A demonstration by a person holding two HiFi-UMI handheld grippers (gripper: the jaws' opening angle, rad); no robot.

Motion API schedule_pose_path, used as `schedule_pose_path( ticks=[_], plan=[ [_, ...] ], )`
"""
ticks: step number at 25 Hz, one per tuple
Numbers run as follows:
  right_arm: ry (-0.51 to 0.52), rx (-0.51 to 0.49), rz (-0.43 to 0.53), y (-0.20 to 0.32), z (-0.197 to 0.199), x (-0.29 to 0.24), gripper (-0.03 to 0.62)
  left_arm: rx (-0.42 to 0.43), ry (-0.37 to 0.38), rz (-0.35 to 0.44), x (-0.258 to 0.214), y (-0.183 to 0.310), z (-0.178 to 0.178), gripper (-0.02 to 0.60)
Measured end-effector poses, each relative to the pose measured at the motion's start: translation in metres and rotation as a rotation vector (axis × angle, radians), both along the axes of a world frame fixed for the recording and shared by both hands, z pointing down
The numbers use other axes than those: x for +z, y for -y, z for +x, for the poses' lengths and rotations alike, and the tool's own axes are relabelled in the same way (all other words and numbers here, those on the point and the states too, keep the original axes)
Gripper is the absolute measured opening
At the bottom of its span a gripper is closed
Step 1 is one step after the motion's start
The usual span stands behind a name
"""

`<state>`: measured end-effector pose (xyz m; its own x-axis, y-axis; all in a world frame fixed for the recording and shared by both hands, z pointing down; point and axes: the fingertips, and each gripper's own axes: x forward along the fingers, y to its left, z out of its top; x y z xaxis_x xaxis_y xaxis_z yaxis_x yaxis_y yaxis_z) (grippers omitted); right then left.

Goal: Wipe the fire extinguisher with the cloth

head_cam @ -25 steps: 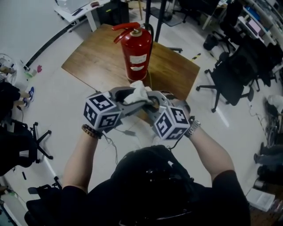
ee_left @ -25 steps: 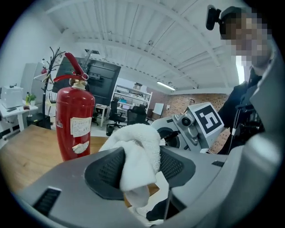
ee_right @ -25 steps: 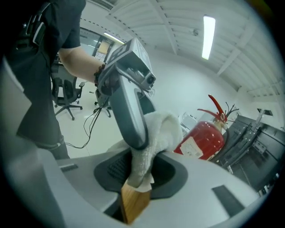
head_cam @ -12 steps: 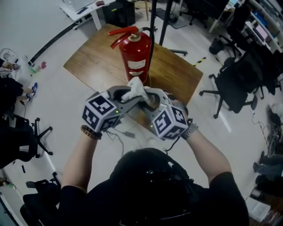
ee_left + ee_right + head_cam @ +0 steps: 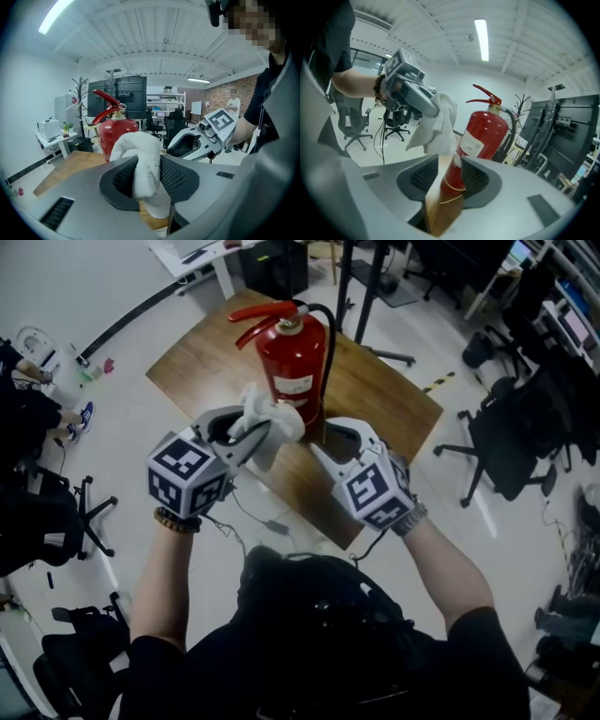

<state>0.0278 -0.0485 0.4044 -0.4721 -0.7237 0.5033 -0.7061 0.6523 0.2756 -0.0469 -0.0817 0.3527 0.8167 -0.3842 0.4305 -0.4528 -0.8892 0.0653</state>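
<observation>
Red fire extinguisher (image 5: 298,367), upright near the middle of a wooden table (image 5: 384,404), with its lever handle, black hose and white label toward the viewer. A white cloth (image 5: 265,416) hung bunched just beside the lower left of the cylinder; whether it touched the red body could not be determined.

The left gripper (image 5: 255,432) clamped the cloth: in the left gripper view the terry fabric (image 5: 143,159) filled the gap between both jaws and spilled over their tips. These jaws had just been closing, and they stood narrow on the fabric.

The right gripper (image 5: 324,439) sat just right of the cylinder's base, its jaws partly apart after just closing a little. Nothing lay between them; only the table edge and the extinguisher showed beyond the gap.

Both forearms reached from the near edge toward the far table, splayed outward, with both grippers angled somewhat downward. The left wrist bore a beaded bracelet (image 5: 174,519) and the right a wristwatch (image 5: 410,516).

Black office chairs (image 5: 506,432) stood on the pale floor at right.
</observation>
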Motion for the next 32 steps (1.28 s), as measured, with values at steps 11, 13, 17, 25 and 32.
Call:
schedule_pose_path(
  ticks=[11, 13, 17, 25, 32],
  plan=[
    [0.018, 0.220, 0.032, 0.041, -0.016, 0.000, 0.028, 0.064, -0.004, 0.123, -0.017, 0.071, -0.048, 0.106],
    [0.019, 0.279, 0.024, 0.047, -0.020, 0.000, 0.028, 0.088, -0.023, 0.134, -0.024, 0.088, -0.057, 0.106],
    [0.020, 0.406, 0.013, 0.056, -0.027, 0.000, 0.028, 0.157, -0.071, 0.154, -0.038, 0.122, -0.066, 0.106],
    [0.008, 0.587, -0.001, 0.059, -0.047, 0.004, 0.028, 0.283, -0.191, 0.183, -0.074, 0.164, -0.049, 0.106],
    [-0.009, 0.717, 0.001, 0.051, -0.046, 0.002, 0.028, 0.416, -0.331, 0.109, -0.100, 0.179, -0.017, 0.106]
  ],
)
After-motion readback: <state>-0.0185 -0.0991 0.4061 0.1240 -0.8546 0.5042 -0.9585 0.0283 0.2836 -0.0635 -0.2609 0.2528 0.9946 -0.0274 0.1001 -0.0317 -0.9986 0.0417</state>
